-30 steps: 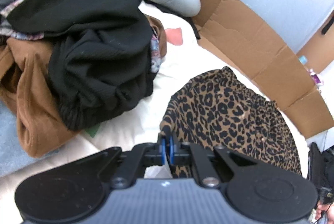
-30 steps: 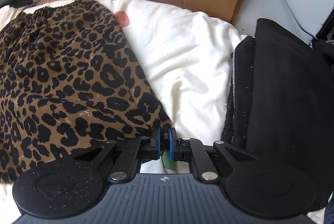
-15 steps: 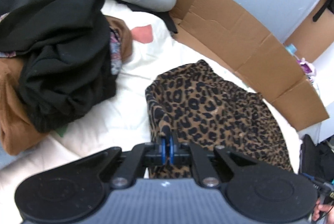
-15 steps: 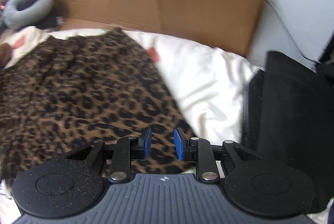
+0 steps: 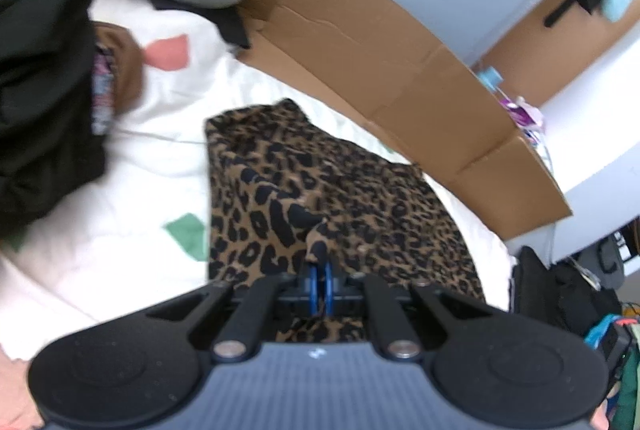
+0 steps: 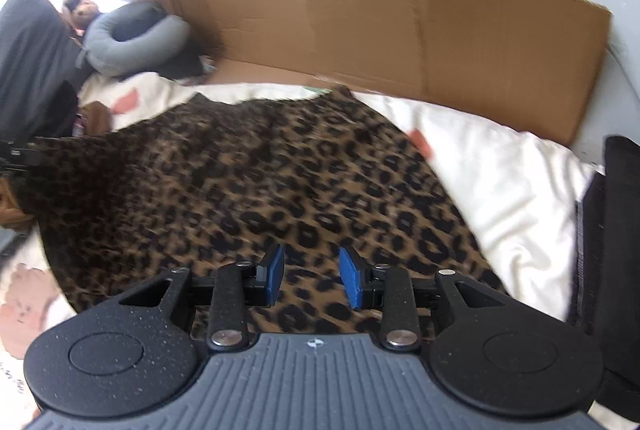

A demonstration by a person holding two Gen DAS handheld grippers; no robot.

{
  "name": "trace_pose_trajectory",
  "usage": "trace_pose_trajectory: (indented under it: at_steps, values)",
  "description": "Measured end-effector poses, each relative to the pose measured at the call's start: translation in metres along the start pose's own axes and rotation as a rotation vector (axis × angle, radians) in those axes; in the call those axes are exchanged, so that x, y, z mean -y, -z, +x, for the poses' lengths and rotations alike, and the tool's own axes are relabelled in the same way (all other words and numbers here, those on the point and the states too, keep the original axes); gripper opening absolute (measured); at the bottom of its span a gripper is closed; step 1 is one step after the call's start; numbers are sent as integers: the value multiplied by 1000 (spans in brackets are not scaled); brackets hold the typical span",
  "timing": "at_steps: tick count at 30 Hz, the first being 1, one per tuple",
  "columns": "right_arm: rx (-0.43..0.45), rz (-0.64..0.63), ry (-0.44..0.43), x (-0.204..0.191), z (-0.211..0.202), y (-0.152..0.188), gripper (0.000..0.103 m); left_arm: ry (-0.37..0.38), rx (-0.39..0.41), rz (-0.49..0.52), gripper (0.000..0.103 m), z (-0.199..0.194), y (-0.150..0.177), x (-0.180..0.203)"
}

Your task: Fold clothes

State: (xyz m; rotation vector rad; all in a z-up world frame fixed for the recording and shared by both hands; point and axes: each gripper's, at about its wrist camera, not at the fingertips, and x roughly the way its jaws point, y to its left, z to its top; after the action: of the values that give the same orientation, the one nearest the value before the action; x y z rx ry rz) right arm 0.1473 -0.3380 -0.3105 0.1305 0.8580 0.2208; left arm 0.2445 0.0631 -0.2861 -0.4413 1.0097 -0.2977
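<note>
Leopard-print garment [image 5: 344, 197] lies spread on the white bedding [image 5: 132, 165], near the cardboard [image 5: 380, 69]. Left hand-held gripper [image 5: 320, 282] is clamped on a raised fold of it; right hand-held gripper [image 6: 311, 276] hovers above it, blue pads [image 6: 275, 272] apart.

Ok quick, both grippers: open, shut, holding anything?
Left hand-held gripper: shut on the leopard-print garment.
Right hand-held gripper: open, empty, above the garment.
</note>
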Motion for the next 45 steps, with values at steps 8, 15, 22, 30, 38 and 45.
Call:
trace_pose_trajectory:
  at_steps: [8, 15, 22, 30, 38, 45]
  values:
    - [23, -21, -109, -36, -6, 0, 42, 94, -50, 24, 4, 26, 12, 35]
    - [21, -19, -176, -61, -5, 4, 42, 149, -103, 85, 4, 50, 22, 65]
    - [38, -8, -248, -71, -8, 6, 42, 201, -138, 96, 4, 65, 35, 90]
    - [42, 45, -281, -69, -9, 6, 47, 231, -184, 107, 4, 81, 49, 111]
    - [45, 55, -284, -71, -8, 9, 47, 241, -202, 87, 4, 93, 54, 123]
    - [41, 68, -256, -71, -3, 9, 47, 255, -206, 59, 4, 98, 59, 126]
